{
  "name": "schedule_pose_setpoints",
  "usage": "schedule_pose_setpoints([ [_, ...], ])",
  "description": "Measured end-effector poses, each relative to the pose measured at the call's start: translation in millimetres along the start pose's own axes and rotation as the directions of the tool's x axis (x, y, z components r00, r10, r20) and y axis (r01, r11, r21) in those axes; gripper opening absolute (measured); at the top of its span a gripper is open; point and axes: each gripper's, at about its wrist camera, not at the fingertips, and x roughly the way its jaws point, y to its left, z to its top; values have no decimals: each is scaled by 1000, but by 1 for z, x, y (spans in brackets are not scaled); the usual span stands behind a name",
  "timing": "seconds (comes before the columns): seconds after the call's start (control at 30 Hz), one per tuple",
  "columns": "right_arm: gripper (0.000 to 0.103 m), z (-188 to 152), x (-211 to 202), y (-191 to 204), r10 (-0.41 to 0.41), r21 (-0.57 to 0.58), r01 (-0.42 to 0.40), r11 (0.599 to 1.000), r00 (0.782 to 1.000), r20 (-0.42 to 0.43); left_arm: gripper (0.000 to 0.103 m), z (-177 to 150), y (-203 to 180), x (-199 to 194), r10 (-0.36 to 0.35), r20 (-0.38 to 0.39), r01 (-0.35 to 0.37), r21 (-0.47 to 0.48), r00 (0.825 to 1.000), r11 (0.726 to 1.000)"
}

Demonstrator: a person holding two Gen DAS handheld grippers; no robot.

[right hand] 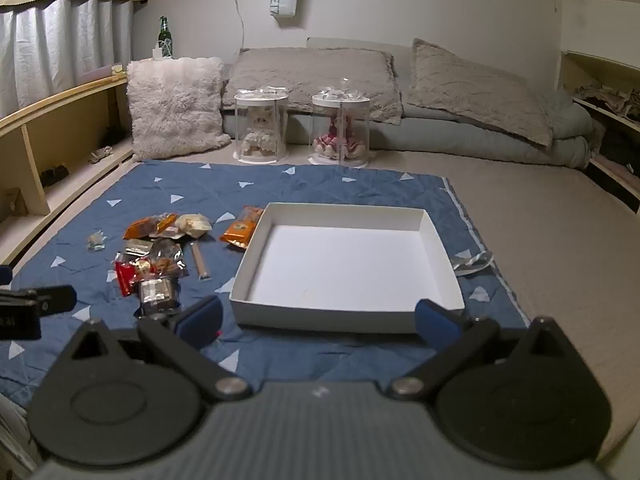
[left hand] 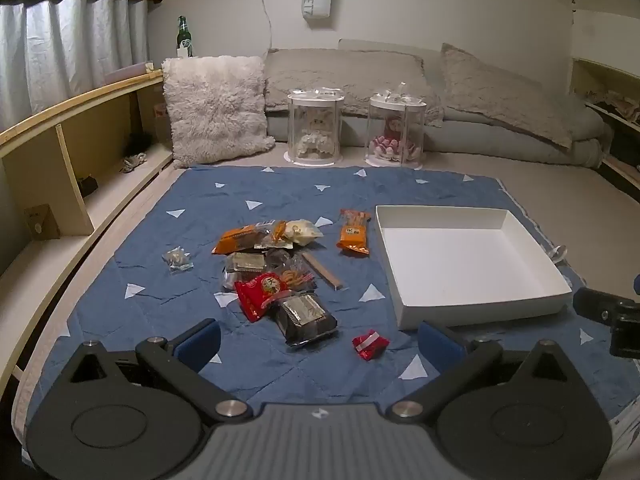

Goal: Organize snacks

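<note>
Left wrist: snacks [left hand: 276,272] ahead of spread left gripper [left hand: 318,344].

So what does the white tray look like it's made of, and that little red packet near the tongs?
The white tray looks like matte cardboard: thin straight walls, sharp folded corners, no gloss. The little red packet looks like glossy foil or plastic film, judging by its crinkles and bright highlights; which of the two is unclear.
</note>
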Motion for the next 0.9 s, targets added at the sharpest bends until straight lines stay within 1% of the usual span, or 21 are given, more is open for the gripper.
schedule_pose_setpoints([
  [0.9, 103, 1, 2, 1, 0, -1, 0, 1000, 1000, -10, 103, -3, 2, 2, -1, -1, 1, 5, 1000, 1000],
])
